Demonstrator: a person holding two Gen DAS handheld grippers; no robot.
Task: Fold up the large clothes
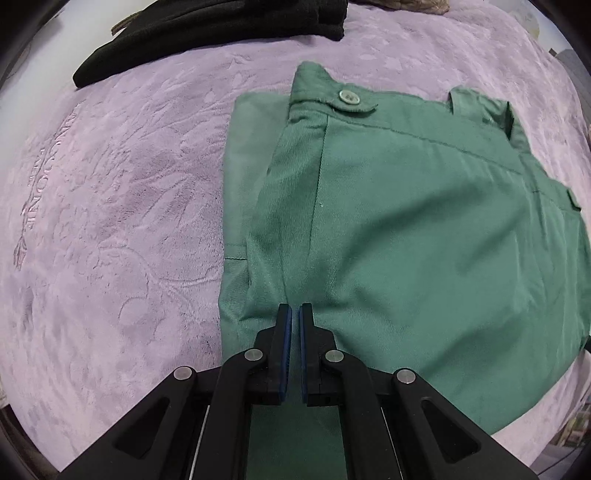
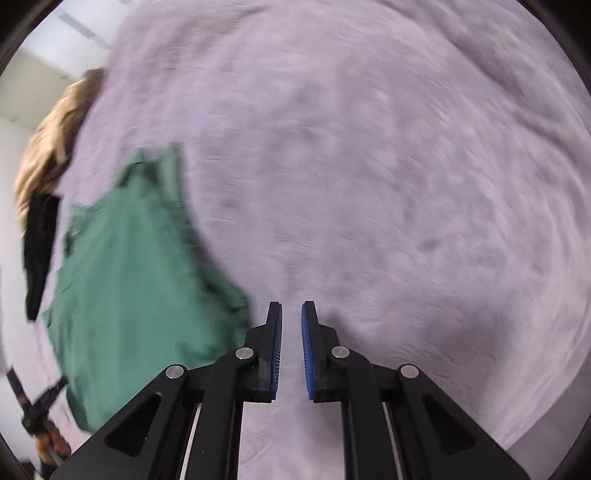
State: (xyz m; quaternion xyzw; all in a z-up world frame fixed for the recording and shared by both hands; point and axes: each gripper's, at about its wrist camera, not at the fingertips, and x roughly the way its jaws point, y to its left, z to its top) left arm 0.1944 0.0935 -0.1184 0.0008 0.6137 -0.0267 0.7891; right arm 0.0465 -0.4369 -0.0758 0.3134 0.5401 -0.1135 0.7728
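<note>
Folded green trousers [image 1: 406, 240] lie on a lilac blanket [image 1: 110, 221], waistband and its button [image 1: 349, 96] at the far end. My left gripper [image 1: 295, 308] points down at the near left part of the fold, its blue pads shut with only a sliver between them and no cloth pinched that I can see. In the blurred right wrist view the trousers [image 2: 140, 277] lie to the left. My right gripper [image 2: 291, 306] hangs over bare blanket [image 2: 369, 166] just right of their edge, jaws a narrow gap apart with nothing between them.
A black garment [image 1: 207, 29] lies at the far left of the blanket, also seen as a dark strip, the black garment [image 2: 40, 251]. A tan furry thing [image 2: 55, 147] sits beyond it. A hand [image 2: 55, 443] holding a black tool shows at the lower left.
</note>
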